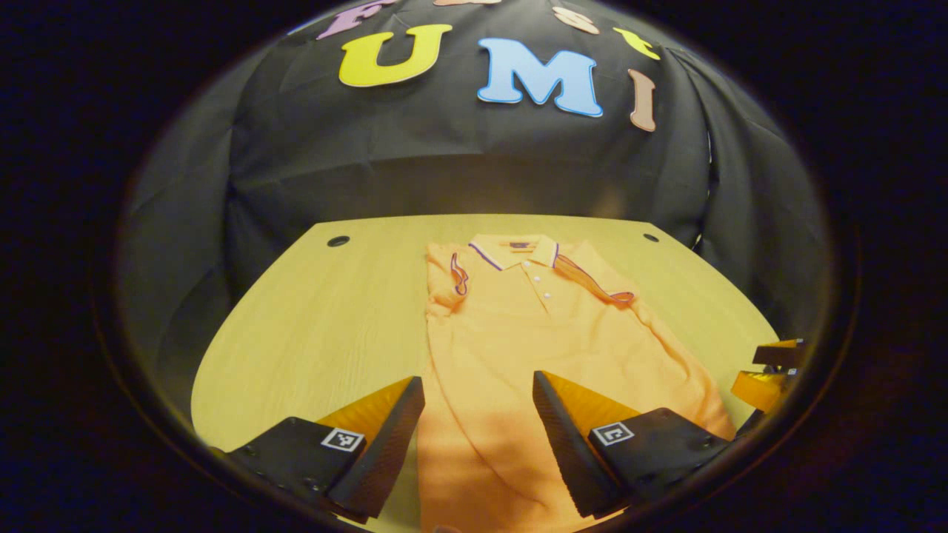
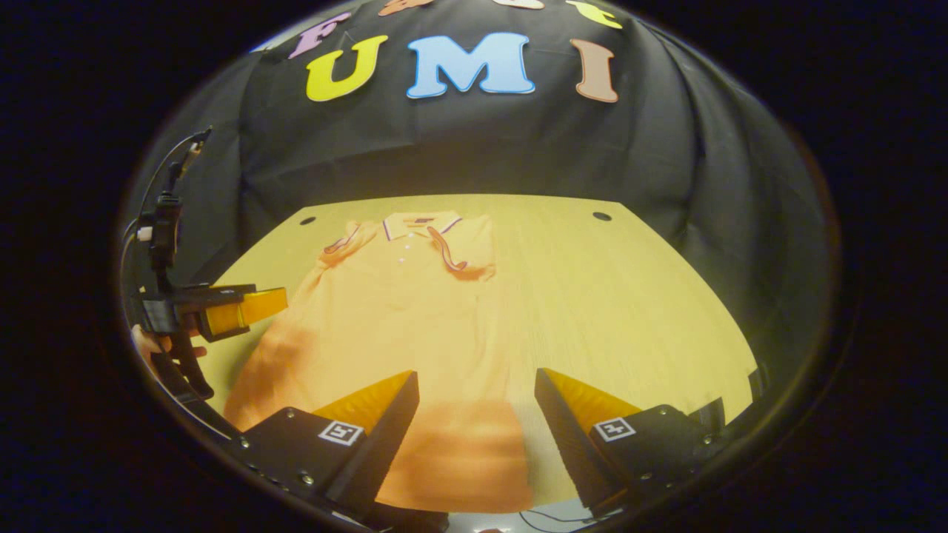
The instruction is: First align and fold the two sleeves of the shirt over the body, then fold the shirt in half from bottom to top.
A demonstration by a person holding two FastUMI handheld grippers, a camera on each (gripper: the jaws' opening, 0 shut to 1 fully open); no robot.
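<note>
An orange polo shirt [image 1: 533,333] lies flat on the wooden table [image 1: 318,318], collar at the far end. Both short sleeves, the left sleeve [image 1: 453,285] and the right sleeve [image 1: 596,287], are folded in over the chest. My left gripper [image 1: 476,379] hovers open above the shirt's lower part, with cloth showing between its fingers but not touching them. My right gripper [image 2: 475,374] is open too, over the shirt [image 2: 385,311] near its lower right edge. In the right gripper view a hand [image 2: 152,342] holds the left gripper [image 2: 244,307] over the shirt's left side. The right gripper [image 1: 766,370] sits at the shirt's right edge.
The table [image 2: 615,296] has a wide bare stretch to the right of the shirt and another to its left. Two small round holes [image 1: 338,240] [image 1: 651,237] sit near the far corners. Black cloth walls close in the back and sides.
</note>
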